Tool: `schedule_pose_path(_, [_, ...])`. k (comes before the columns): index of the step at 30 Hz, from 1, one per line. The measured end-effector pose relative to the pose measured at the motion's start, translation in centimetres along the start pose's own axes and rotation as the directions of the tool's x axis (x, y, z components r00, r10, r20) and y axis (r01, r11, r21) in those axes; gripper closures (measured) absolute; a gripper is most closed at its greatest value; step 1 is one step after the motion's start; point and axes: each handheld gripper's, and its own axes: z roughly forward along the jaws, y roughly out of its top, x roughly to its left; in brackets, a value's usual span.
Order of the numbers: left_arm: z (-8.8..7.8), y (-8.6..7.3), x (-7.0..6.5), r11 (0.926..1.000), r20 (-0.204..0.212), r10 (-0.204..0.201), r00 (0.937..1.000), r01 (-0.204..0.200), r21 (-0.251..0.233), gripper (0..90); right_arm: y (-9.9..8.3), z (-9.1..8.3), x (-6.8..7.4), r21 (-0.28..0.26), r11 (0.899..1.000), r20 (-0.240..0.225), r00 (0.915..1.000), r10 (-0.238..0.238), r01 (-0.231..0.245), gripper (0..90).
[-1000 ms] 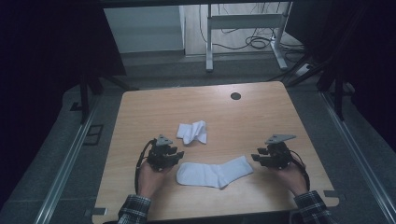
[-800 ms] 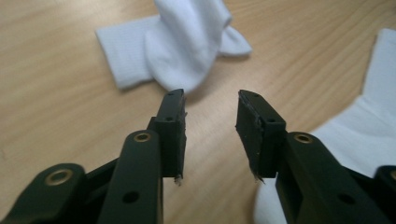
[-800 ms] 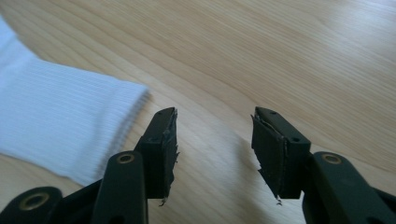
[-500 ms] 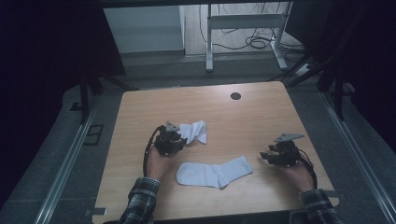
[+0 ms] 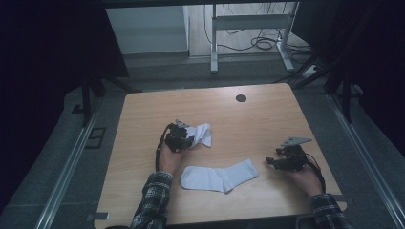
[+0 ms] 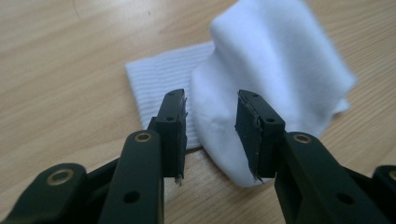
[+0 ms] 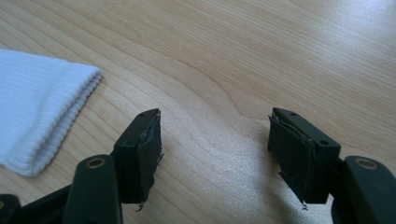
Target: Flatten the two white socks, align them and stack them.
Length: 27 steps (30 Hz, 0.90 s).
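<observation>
Across table [image 5: 143, 119]: left gripper [image 5: 184, 138] now reaching, open, around crumpled sock [image 5: 200, 134]; right gripper [image 5: 274, 162] opening, empty, off flat sock [image 5: 219, 175].

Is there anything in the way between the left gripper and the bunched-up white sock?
No, nothing visible. The left gripper is right at the bunched-up sock, which bulges up between its open jaws; just bare table lies around them.

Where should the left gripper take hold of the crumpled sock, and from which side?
Probably at the raised fold of the crumpled sock, coming in low from the person's side. That hump stands up off the table, right ahead of the left gripper, whose open jaws already straddle its near end; the ribbed cuff lies flat.
</observation>
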Motion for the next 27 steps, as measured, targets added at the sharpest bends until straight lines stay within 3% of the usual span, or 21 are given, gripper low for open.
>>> schedule_pose_path(4, [0.5,-0.3,-0.2,1.0000,0.014,0.001,0.9999,-0.001,0.006,67.3,0.0,0.0,-0.1,-0.008,1.000,-0.009,0.9999,0.011,-0.011,34.9])
schedule_pose_path(7, [0.5,-0.3,-0.2,0.9995,0.047,-0.032,0.9984,0.032,0.003,73.2,-0.1,0.0,-0.1,-0.010,1.000,-0.009,0.9999,0.014,-0.014,33.4])
schedule_pose_path(8, [0.3,-0.1,-0.2,0.9992,0.058,-0.039,0.9976,0.039,0.009,82.1,-0.1,0.1,0.0,-0.008,1.000,-0.005,0.9999,0.010,-0.010,32.8])
schedule_pose_path(9, [0.3,-0.1,-0.2,0.9992,0.058,-0.039,0.9976,0.039,0.009,83.2,-0.1,0.1,0.0,-0.008,1.000,-0.005,0.9999,0.010,-0.010,32.8])
schedule_pose_path(19, [-3.1,2.8,-1.2,0.9951,0.105,-0.029,0.9941,0.038,-0.091,83.5,-0.1,0.1,0.1,-0.008,1.000,0.004,1.0000,-0.002,0.002,32.2])
schedule_pose_path(21, [-4.1,4.1,-2.0,0.9919,0.119,-0.008,0.9928,0.023,-0.125,83.5,-0.1,0.1,0.2,-0.008,1.000,0.008,1.0000,-0.003,0.003,31.8])
schedule_pose_path(27, [-5.3,6.6,-3.8,0.9859,0.142,0.031,0.9893,-0.007,-0.167,83.5,-0.1,0.2,0.2,-0.011,1.000,0.009,1.0000,-0.005,0.005,31.3])
